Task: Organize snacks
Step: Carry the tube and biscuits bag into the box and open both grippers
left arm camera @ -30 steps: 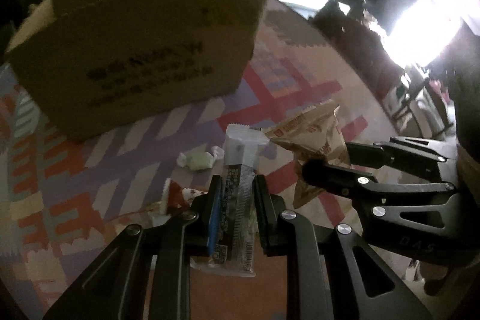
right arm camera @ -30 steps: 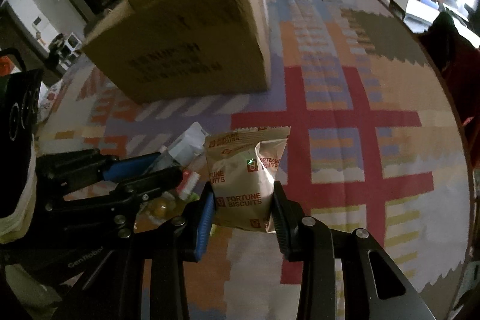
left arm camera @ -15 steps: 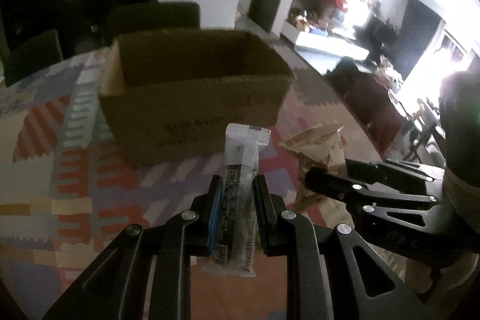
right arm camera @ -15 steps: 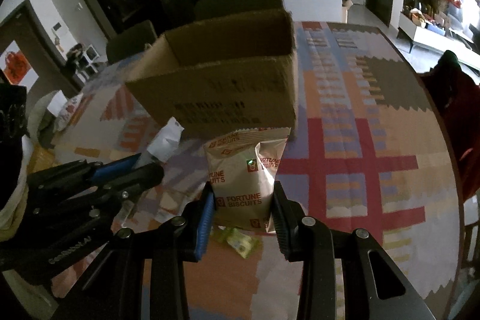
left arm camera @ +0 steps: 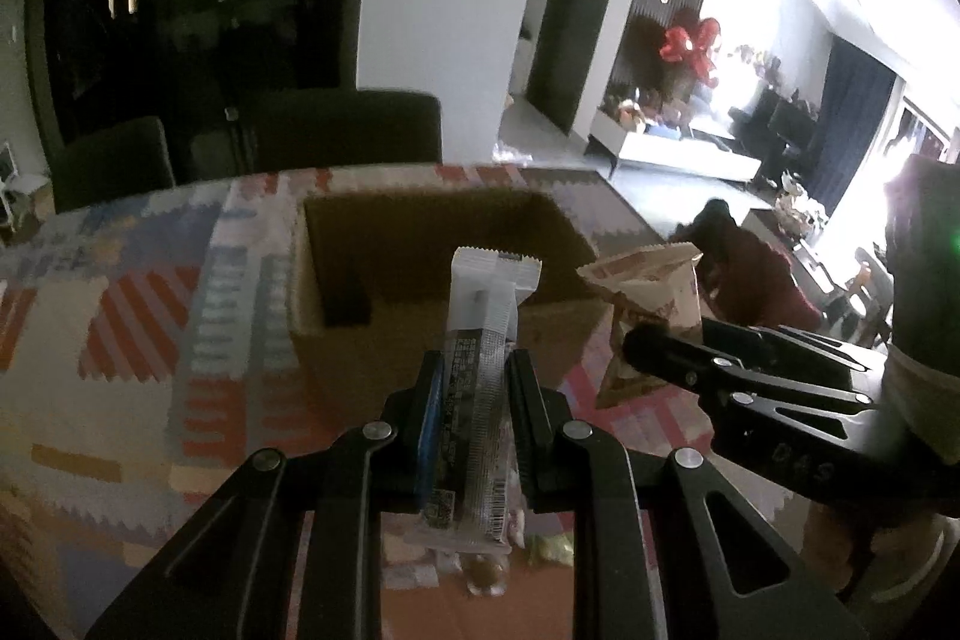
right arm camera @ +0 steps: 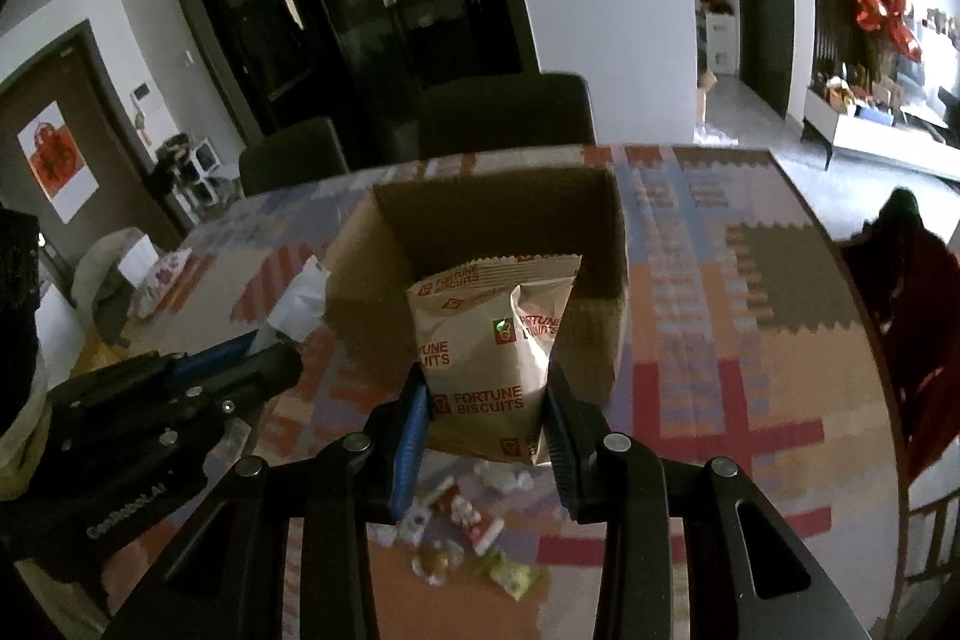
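My left gripper is shut on a long clear-and-white snack bar and holds it upright, above the table and just short of the open cardboard box. My right gripper is shut on a tan Fortune Biscuits bag, also raised in front of the box. The right gripper and its bag show at the right of the left wrist view. The left gripper shows at the left of the right wrist view. The box opening faces up; its inside is dark.
Several small wrapped candies lie on the patterned tablecloth below the grippers. Two dark chairs stand behind the table's far edge. A person in dark red is at the right.
Both grippers have risen with their snacks and moved towards the box. The view now looks down into the box opening instead of at its front side.
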Demonstrator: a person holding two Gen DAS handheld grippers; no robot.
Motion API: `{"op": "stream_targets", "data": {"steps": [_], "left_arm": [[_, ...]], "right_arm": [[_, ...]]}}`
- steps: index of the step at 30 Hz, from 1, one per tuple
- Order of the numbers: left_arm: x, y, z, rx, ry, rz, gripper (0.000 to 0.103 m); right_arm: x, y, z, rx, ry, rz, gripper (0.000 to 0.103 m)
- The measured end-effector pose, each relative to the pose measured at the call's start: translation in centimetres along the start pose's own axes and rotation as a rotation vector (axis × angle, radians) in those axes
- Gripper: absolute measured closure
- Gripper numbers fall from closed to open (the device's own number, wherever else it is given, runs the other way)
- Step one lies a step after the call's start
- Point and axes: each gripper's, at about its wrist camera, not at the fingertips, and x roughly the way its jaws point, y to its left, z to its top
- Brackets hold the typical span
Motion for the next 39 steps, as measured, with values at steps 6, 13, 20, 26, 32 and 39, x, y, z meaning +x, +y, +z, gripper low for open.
{"op": "stream_targets", "data": {"steps": [6,13,20,26,32,39], "left_arm": [[-0.1,0.7,2.9,0.038,-0.050,0.046,0.081],[2.1,2.1,5.5,0.031,-0.018,0.034,0.081],[4.9,2.9,7.5,0.044,0.023,0.037,0.081],[7.2,3.6,8.0,0.036,0.057,0.045,0.081],[9.2,4.3,8.1,0.020,0.080,0.084,0.076],[8.0,4.8,7.9,0.009,0.046,0.164,0.053]], "right_arm": [[0.0,0.4,3.1,-0.025,-0.051,-0.005,0.066],[1.9,0.5,5.8,-0.050,-0.019,-0.002,0.066],[4.2,0.6,7.7,-0.094,0.019,-0.006,0.066],[6.6,0.0,8.7,-0.093,0.050,-0.022,0.066],[9.1,-0.6,9.1,-0.071,0.085,-0.020,0.065],[9.7,-1.2,8.7,-0.083,0.086,-0.089,0.045]]}}
